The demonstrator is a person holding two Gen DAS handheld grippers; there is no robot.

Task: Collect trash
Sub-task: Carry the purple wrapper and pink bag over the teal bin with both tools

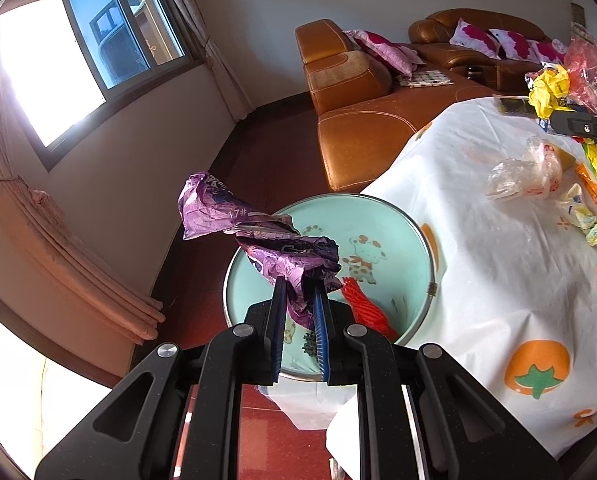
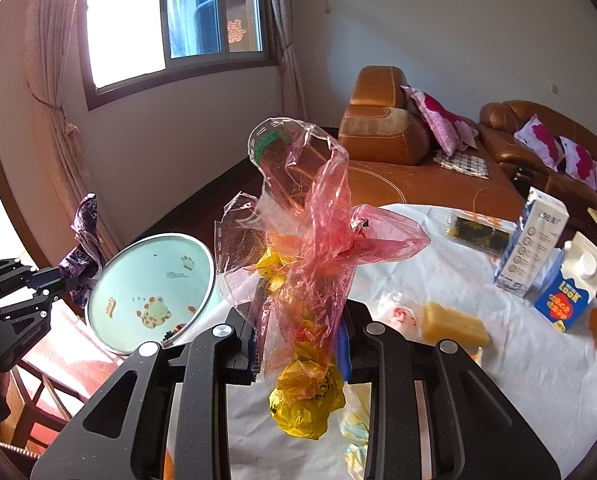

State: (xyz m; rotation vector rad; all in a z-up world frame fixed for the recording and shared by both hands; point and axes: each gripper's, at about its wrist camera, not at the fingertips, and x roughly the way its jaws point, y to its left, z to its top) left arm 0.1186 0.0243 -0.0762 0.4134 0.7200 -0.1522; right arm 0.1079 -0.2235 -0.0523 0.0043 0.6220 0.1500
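My left gripper (image 1: 300,280) is shut on a crumpled purple wrapper (image 1: 258,232), which hangs over a mint-green basin (image 1: 394,216) at the table's edge. A red net scrap (image 1: 364,308) lies inside the basin. My right gripper (image 2: 298,320) is shut on a pink see-through plastic bag (image 2: 310,208) together with a yellow wrapper (image 2: 306,396), held above the white printed tablecloth (image 2: 518,360). The right wrist view shows the basin (image 2: 154,252) to the left, with the left gripper (image 2: 64,280) and its purple wrapper (image 2: 84,240) beside its rim. The right gripper (image 1: 566,124) also shows far right in the left wrist view.
On the cloth lie a clear plastic bag (image 1: 526,172), an orange wrapper (image 1: 596,192), a yellow sponge (image 2: 454,322) and a dark packet (image 2: 478,232). Two cartons (image 2: 566,292) (image 2: 534,244) stand at the right. A brown leather sofa (image 1: 362,128) is behind the table.
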